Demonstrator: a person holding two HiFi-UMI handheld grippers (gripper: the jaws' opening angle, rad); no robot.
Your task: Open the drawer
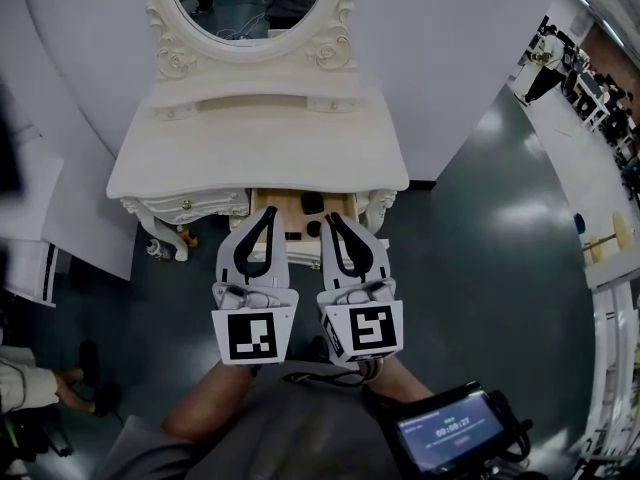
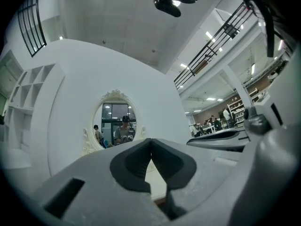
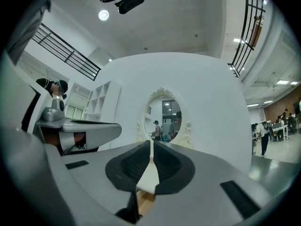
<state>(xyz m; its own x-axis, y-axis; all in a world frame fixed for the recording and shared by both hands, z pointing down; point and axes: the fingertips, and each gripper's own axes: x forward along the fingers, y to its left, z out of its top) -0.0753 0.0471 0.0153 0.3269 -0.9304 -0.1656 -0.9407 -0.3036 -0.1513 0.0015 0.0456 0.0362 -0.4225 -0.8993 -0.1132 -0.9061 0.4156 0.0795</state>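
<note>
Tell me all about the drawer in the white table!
The drawer is pulled out from the middle of the white table, just under its top. Its inside looks like pale wood. A few small dark things lie in it. In the head view the left gripper and the right gripper cover its sides; whether they touch it cannot be told.
</note>
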